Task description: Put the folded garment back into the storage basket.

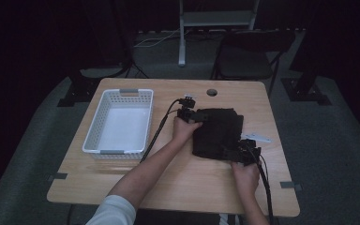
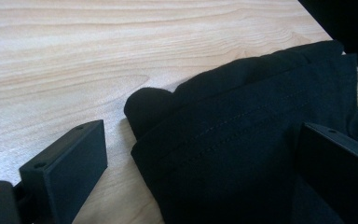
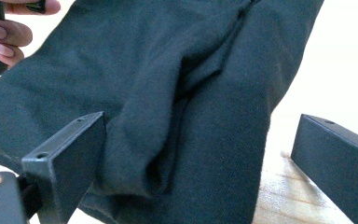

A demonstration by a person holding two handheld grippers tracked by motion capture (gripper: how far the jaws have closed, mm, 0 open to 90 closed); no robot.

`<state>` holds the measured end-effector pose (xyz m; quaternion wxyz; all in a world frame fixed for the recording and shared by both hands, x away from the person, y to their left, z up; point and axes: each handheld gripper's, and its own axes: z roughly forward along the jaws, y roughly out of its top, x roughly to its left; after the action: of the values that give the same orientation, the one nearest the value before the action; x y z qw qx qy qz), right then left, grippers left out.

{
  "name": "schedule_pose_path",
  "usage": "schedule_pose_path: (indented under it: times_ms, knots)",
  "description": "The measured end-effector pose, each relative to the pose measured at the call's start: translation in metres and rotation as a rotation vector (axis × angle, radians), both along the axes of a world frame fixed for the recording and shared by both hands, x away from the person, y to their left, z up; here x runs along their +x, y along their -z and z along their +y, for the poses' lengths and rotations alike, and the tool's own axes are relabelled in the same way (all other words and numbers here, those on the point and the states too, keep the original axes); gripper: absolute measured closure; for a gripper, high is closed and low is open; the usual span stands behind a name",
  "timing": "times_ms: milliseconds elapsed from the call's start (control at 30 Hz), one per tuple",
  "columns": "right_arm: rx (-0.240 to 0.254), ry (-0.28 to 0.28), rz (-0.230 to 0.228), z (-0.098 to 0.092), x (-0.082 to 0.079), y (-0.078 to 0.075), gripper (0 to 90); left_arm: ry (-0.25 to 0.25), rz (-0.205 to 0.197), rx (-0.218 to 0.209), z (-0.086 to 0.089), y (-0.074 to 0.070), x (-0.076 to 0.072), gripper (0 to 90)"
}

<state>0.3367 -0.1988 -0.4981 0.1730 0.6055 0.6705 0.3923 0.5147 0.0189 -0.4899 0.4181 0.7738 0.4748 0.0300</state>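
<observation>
A folded black garment (image 1: 217, 132) lies on the wooden table (image 1: 168, 187), right of centre. My left gripper (image 1: 198, 115) is at its far left corner, open, with the folded edge of the cloth (image 2: 242, 135) between the wide-apart jaws. My right gripper (image 1: 238, 152) is at the garment's near right corner, also open, its jaws straddling a bunched fold of the cloth (image 3: 182, 107). In the right gripper view the other hand (image 3: 9, 28) shows at the top left beyond the garment.
A white plastic basket (image 1: 120, 123) with nothing in it stands on the left half of the table. A round cable hole (image 1: 211, 92) is near the far edge. A chair (image 1: 248, 56) stands behind the table. Cables trail from both grippers toward the near edge.
</observation>
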Motion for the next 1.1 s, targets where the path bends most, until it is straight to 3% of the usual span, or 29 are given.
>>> schedule_pose_path:
  times_ms: [267, 433, 533, 667, 767, 933, 1100]
  knots:
    - [-0.015, -0.009, 0.017, 0.003, 0.001, 0.001, 3.5, 0.005, -0.003, -0.012, -0.006, 0.004, 0.0, 4.4]
    - [-0.022, -0.029, 0.02, 0.005, 0.001, 0.001, 3.5, 0.029, -0.049, 0.0, -0.008, 0.006, -0.003, 12.0]
    - [-0.043, -0.07, 0.02, 0.009, 0.003, 0.001, 3.3, 0.032, -0.081, 0.038, -0.012, 0.007, -0.007, 12.0]
    - [-0.07, -0.07, 0.027, 0.012, 0.004, 0.001, 1.8, 0.038, -0.119, 0.076, -0.014, 0.008, -0.011, 15.2]
    - [-0.078, -0.071, 0.028, 0.013, 0.004, 0.001, 1.9, 0.034, -0.137, 0.068, -0.014, 0.009, -0.014, 19.4]
    - [-0.077, -0.08, 0.02, 0.015, 0.004, 0.0, 7.7, 0.053, -0.131, 0.029, -0.015, 0.009, -0.018, 36.9]
    - [-0.038, -0.087, -0.003, 0.016, 0.0, 0.0, 27.6, 0.05, -0.141, 0.025, -0.015, 0.009, -0.022, 43.4]
